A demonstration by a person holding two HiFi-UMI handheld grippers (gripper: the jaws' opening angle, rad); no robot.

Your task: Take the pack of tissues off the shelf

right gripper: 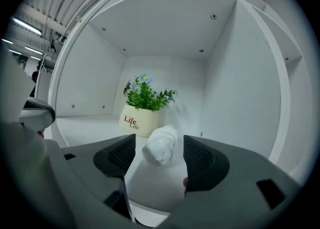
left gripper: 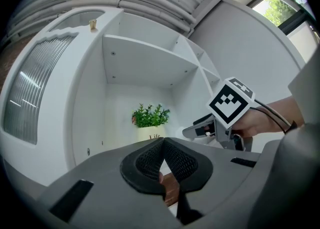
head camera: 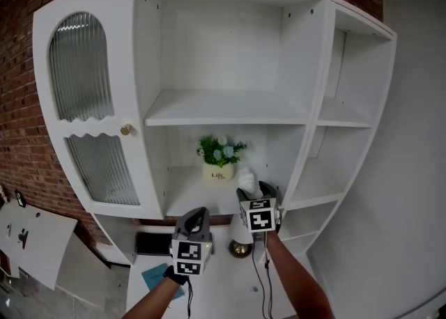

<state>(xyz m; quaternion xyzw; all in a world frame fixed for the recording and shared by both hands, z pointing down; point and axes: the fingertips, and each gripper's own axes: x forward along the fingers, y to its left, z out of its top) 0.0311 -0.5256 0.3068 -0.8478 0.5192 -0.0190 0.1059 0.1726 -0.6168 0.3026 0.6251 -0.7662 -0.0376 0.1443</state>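
Pot (right gripper: 137, 122) under the plant (right gripper: 146, 94) — "Life" in red on its front, a smaller dark "Life" just below.

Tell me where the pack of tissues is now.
In the right gripper view, the pack of tissues sits on the shelf right of the potted plant, between the open jaws of the right gripper.

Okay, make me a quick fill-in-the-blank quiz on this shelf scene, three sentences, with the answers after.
1. The right gripper has its jaws ____, one on each side of the pack of tissues, not yet clamped on it.
2. The left gripper has its jaws ____, with nothing between them.
3. The word printed on the plant pot behind the tissues is ____.

Missing words: open; shut; Life
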